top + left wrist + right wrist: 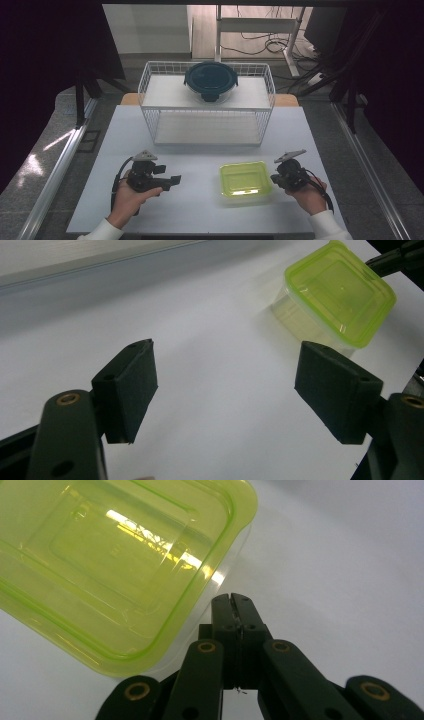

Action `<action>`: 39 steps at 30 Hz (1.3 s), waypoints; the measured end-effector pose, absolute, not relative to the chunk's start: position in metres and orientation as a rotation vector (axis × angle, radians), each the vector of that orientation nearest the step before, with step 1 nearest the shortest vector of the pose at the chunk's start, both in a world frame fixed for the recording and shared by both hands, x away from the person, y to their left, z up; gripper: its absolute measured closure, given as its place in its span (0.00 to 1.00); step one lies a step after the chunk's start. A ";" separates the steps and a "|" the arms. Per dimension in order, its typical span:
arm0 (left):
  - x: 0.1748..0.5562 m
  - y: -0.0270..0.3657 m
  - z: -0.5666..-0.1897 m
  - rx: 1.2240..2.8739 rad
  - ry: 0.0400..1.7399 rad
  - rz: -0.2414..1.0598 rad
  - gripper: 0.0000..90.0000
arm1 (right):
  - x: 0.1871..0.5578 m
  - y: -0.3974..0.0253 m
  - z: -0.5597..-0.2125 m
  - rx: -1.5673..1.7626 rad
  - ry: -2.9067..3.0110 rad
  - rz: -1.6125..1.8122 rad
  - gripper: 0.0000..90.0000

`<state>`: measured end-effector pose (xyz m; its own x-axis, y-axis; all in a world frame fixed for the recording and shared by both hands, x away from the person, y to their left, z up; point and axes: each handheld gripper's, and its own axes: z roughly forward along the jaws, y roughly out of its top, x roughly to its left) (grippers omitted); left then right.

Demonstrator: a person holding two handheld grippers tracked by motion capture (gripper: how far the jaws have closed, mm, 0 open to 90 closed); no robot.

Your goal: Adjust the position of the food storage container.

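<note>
black grippers [172, 181], brass screws; white sleeves [327, 226]

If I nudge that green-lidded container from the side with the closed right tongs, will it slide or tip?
Probably slide. The green-lidded container is low and wide, sitting flat on the smooth white table, so tipping looks unlikely. Its clear walls show nothing inside, so it is likely light and may skate or spin off the shut right tongs. The glossy lid suggests thin plastic that could flex.
</note>
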<state>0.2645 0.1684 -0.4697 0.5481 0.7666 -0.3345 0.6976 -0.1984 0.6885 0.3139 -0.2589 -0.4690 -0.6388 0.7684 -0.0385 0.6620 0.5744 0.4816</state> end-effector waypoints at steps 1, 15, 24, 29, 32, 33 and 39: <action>0.265 0.168 -0.470 1.939 1.186 0.104 0.27 | 0.313 -0.257 -0.469 1.179 2.570 0.636 0.99; 0.265 0.169 -0.470 1.935 1.190 0.100 0.27 | 0.315 -0.211 -0.478 1.078 2.644 0.636 0.99; 0.265 0.169 -0.471 1.937 1.189 0.095 0.27 | 0.311 -0.192 -0.481 1.034 2.670 0.655 0.99; 0.266 0.169 -0.471 1.939 1.190 0.094 0.27 | 0.310 -0.185 -0.482 1.017 2.680 0.661 0.99; 0.266 0.169 -0.471 1.940 1.189 0.096 0.27 | 0.310 -0.182 -0.483 1.009 2.681 0.661 0.99; 0.266 0.168 -0.471 1.941 1.188 0.094 0.27 | 0.309 -0.177 -0.485 0.996 2.685 0.661 0.99; 0.266 0.168 -0.472 1.946 1.189 0.093 0.27 | 0.308 -0.165 -0.488 0.961 2.691 0.663 0.99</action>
<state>0.2659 0.1680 -0.4716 0.5489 0.7648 -0.3373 0.7033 -0.2045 0.6809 0.3083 -0.1653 -0.4878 -0.7663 0.6411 -0.0432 0.5476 0.6868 0.4780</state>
